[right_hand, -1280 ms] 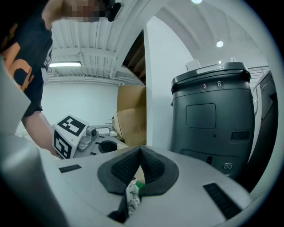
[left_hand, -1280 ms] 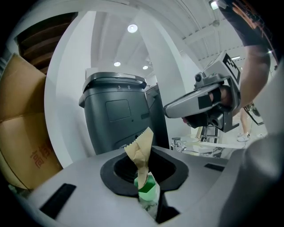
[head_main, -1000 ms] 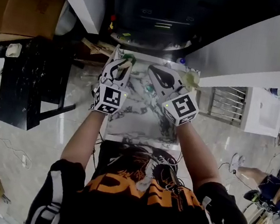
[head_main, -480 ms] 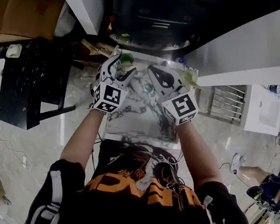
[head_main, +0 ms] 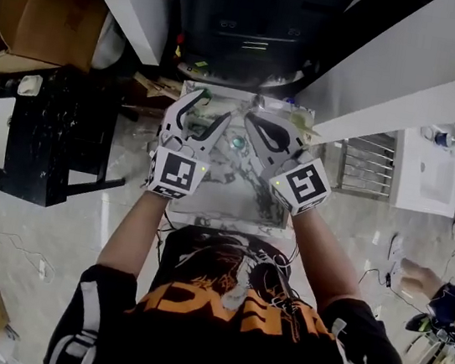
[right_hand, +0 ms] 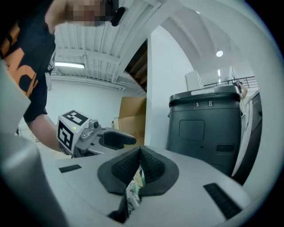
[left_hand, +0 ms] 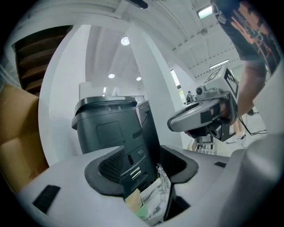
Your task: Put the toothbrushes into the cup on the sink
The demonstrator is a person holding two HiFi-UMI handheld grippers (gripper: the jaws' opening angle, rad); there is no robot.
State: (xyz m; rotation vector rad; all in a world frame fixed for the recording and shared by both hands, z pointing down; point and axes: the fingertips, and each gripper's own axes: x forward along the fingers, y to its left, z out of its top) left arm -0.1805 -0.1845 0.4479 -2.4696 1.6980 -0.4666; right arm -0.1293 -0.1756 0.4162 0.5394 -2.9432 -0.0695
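Desk: Marble-veined bench [head_main: 234, 195] beneath a dark grey machine [left_hand: 108, 124]. Where are the toothbrushes?

Photographer: None shows singly. A green speck at the bench's far left corner, just ahead of the left hand-held gripper [left_hand: 144, 166] in the head view, is likely the cup [head_main: 203, 93] holding them; it is too small to be sure.

Desk: And the grippers?

Photographer: On the left hand-held gripper the jaws have just been opening and stand apart, nothing between them. Beside it, the right hand-held gripper [right_hand: 140, 162] has its jaws pressed together, nothing seen in them.

Desk: How would a brush handle?

Photographer: Probably light, stiff and smooth, apt to slip or swivel. Best pinched mid-handle, clear of the bristles, jaws nearly closed. A cardboard box [head_main: 54, 11] sits well off to the left.
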